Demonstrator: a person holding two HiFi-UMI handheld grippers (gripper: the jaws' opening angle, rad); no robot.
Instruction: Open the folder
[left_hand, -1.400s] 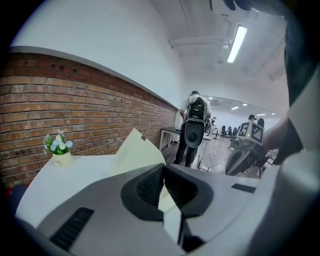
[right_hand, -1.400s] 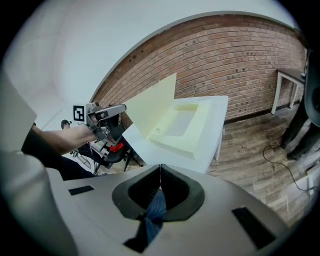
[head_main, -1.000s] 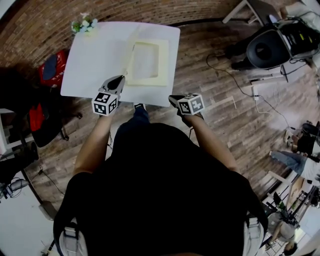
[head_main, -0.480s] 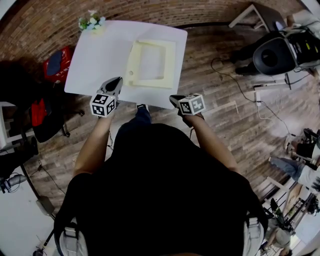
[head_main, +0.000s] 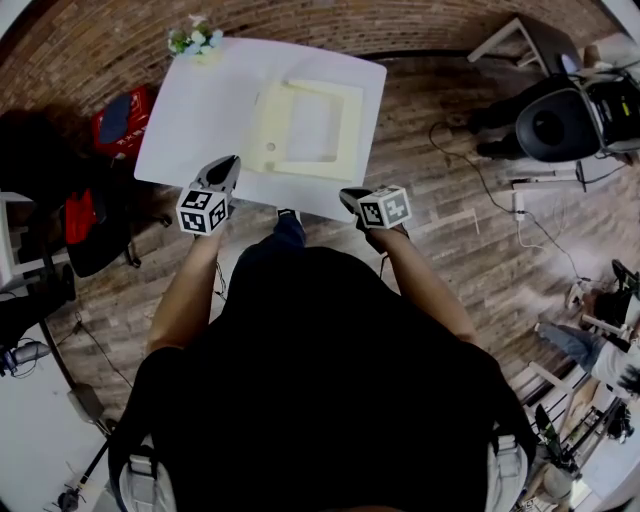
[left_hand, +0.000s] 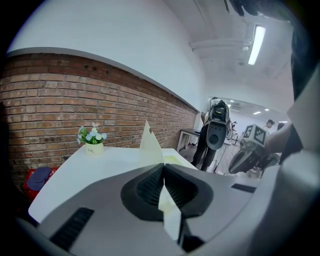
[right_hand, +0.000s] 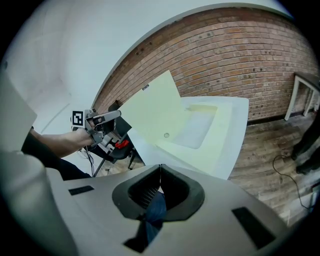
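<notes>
Faint print, seemingly "Life", on the white flower pot (left_hand: 91, 148), nothing else legible

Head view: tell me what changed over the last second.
The left gripper, shut on the folder cover, drew left away from the folder's lower half, swinging the cover further open. The right gripper stayed shut, off the folder; the lower half stayed flat on the table, the flower pot at its far corner.

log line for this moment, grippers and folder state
left gripper: shut on folder cover | folder cover: raised, tilted | right gripper: shut, empty, by table edge | task: folder partly open
</notes>
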